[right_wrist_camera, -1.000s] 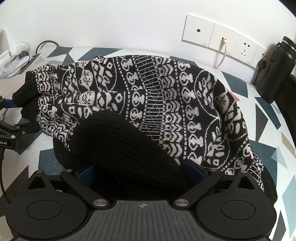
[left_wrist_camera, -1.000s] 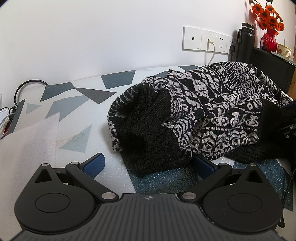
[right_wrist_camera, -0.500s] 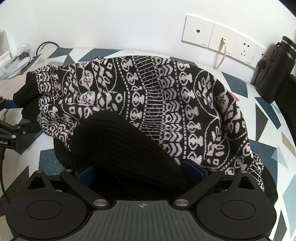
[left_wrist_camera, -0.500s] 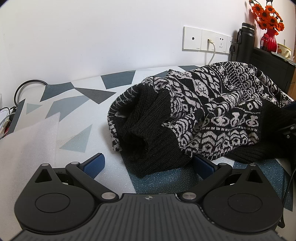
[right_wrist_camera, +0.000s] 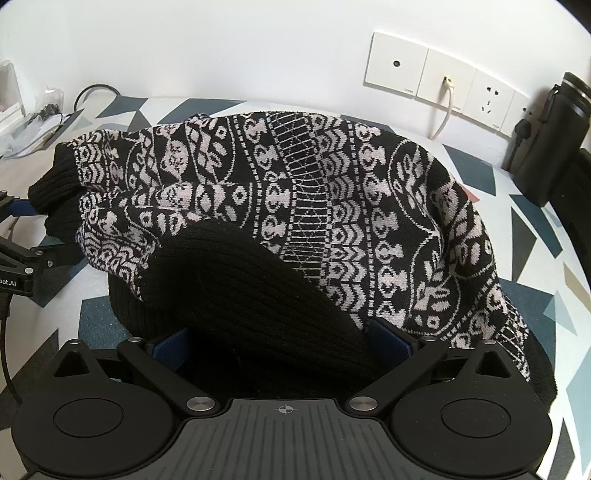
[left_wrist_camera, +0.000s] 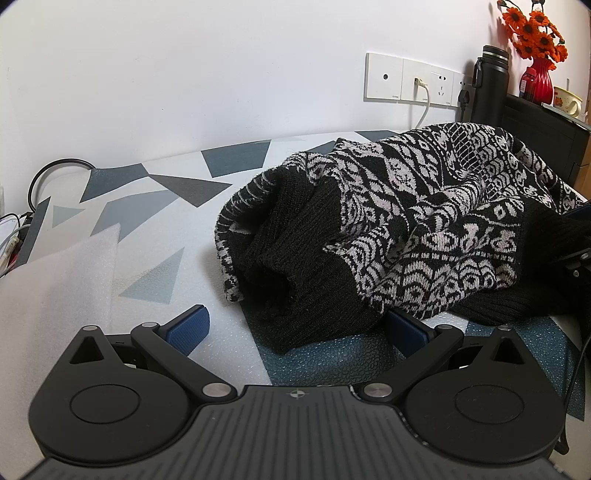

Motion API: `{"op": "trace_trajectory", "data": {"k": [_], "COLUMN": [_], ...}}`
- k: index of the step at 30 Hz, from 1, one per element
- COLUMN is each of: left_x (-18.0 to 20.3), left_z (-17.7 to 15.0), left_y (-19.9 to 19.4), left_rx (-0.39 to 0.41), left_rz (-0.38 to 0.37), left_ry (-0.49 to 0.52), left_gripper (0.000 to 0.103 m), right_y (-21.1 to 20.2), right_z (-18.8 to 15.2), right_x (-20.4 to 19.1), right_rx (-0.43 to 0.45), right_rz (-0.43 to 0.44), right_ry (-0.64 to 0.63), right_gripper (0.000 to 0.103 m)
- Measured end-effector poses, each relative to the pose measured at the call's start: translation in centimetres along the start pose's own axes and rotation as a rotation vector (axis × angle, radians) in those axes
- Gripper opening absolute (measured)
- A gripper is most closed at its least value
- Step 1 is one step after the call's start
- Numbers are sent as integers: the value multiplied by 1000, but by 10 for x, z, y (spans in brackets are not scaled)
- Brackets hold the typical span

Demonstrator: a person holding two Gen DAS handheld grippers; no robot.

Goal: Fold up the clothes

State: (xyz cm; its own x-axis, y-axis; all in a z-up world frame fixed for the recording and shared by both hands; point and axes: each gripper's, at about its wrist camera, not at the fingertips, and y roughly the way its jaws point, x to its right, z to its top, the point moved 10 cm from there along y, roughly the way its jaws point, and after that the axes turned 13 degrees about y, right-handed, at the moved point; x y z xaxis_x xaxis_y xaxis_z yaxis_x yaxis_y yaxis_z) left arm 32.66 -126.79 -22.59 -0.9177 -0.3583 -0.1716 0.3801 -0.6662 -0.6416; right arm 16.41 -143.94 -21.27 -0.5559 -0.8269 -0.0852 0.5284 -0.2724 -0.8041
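Left wrist view: left gripper [left_wrist_camera: 297,328] jaws spread wide, low over the patterned table [left_wrist_camera: 147,206], black cuff edge of the bunched black-and-white sweater [left_wrist_camera: 406,229] lying between the blue pads [left_wrist_camera: 188,325], nothing clamped; sweater heap runs from centre toward the right edge, red vase [left_wrist_camera: 537,79] holds orange flowers [left_wrist_camera: 532,27] on the dark cabinet behind. Right wrist view: right gripper [right_wrist_camera: 284,343] jaws also wide apart, straddling the sweater [right_wrist_camera: 332,206] black ribbed hem, pads not pinching it; heap's long axis goes left-right across the table [right_wrist_camera: 546,266], left gripper [right_wrist_camera: 22,254] at its left end
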Motion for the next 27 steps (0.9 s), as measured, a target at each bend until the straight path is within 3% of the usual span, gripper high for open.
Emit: {"op": "trace_trajectory", "data": {"k": [5,10,16,19,24,27], "left_x": [0,-1,-14,-13,-3,2], "left_z": [0,1,4,4,4,3], "left_y": [0,-1,-3,-3,2,3], "left_rx": [-1,-54,-69,-70,-103,-126], "left_rz": [-7,-106,-209,-197,-121,-96], "left_ry": [3,59,-65,-79,11,59], "left_gripper": [103,103,103,103,103,103], "right_y": [-2,-21,-22,-15,-10,-9], "right_z": [0,5,1,-1,2,2], "right_x": [-1,-8,-23,-28,-31,-31], "right_rx": [10,82,102,99,106,106], "right_rz": [-1,24,10,-12,-43,-50], "right_ry": [-12,-80,-246,-287,-316,-348], "right_gripper": [100,99,95,90,80,65]}}
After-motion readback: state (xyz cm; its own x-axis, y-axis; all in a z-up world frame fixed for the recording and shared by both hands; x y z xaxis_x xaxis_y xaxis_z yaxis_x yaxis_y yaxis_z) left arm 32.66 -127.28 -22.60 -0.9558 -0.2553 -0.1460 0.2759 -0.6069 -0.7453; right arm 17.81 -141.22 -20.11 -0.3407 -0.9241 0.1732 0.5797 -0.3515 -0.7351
